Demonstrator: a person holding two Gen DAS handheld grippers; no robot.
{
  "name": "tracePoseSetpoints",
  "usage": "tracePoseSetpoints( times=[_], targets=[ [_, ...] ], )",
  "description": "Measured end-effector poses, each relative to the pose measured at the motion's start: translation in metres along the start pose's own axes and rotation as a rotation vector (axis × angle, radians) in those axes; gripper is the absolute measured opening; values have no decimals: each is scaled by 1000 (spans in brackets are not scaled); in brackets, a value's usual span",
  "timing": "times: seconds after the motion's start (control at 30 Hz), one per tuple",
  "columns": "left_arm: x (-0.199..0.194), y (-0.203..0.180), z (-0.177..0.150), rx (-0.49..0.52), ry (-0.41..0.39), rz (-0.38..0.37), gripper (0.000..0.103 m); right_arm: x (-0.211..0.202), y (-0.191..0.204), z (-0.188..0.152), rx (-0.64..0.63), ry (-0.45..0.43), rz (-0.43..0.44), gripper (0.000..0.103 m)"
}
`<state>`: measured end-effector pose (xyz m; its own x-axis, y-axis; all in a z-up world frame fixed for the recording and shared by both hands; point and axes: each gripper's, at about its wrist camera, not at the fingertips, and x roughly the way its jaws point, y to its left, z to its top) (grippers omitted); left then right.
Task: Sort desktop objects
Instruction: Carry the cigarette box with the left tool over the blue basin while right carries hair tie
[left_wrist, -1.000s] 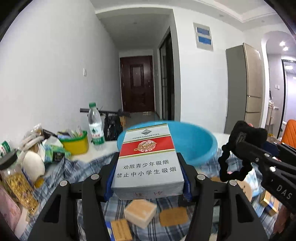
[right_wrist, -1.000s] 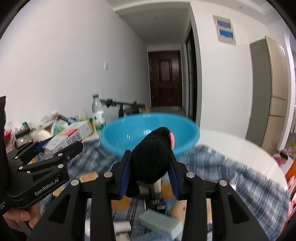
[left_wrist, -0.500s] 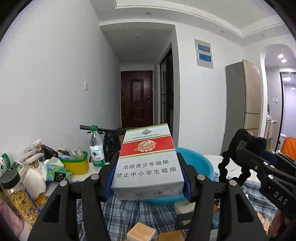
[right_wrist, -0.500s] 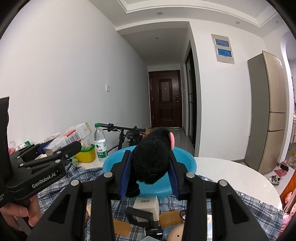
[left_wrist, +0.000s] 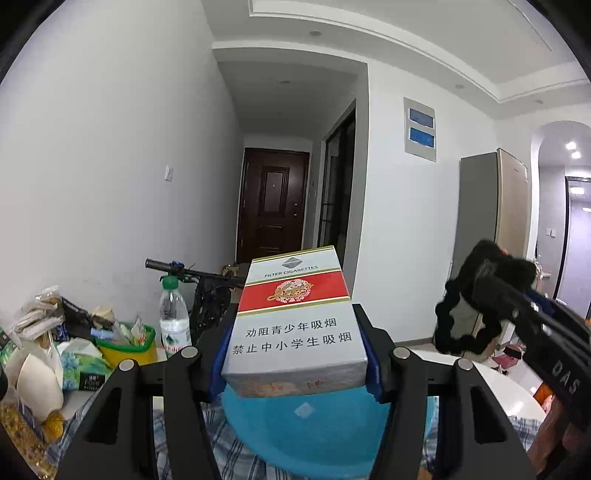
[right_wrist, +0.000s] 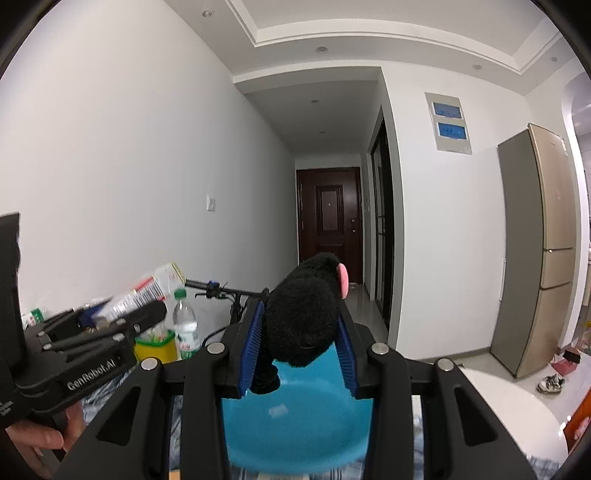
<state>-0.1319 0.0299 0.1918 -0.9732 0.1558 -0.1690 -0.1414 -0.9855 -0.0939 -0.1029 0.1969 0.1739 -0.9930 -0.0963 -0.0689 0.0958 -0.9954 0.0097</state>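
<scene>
My left gripper (left_wrist: 295, 354) is shut on a white and red cigarette carton (left_wrist: 295, 321), held level above a blue plastic basin (left_wrist: 303, 439). Blue pads press the carton's two long sides. My right gripper (right_wrist: 301, 343) is shut on a black fuzzy plush toy (right_wrist: 303, 317) with a pink spot, also above the blue basin (right_wrist: 295, 424). In the left wrist view the right gripper (left_wrist: 517, 306) shows at the right with the black plush toy (left_wrist: 476, 295) and its dangling bumpy loop. In the right wrist view the left gripper (right_wrist: 110, 321) and the carton (right_wrist: 155, 288) appear blurred at the left.
A water bottle (left_wrist: 173, 321), a yellow-green tub of packets (left_wrist: 127, 341), a white bowl (left_wrist: 37, 380) and snack bags crowd the table's left side. A checked cloth (left_wrist: 229, 454) covers the white round table (right_wrist: 509, 406). A person's hand (right_wrist: 40, 439) holds the left gripper. A bicycle handlebar (left_wrist: 192, 271) lies behind.
Both grippers have risen with their loads and now point more level. The basin has dropped low in both views, and the small boxes on the cloth have left view.
</scene>
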Motion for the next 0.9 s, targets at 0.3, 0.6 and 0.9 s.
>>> tracePoseSetpoints(
  times=[0.3, 0.6, 0.9],
  targets=[
    [44, -2, 25, -1, -19, -14, 60, 56, -7, 36, 28, 37, -5, 36],
    [86, 9, 15, -6, 8, 9, 59, 84, -31, 13, 109, 67, -33, 36],
    [115, 13, -2, 22, 106, 6, 59, 102, -55, 9, 124, 109, -58, 36]
  ],
)
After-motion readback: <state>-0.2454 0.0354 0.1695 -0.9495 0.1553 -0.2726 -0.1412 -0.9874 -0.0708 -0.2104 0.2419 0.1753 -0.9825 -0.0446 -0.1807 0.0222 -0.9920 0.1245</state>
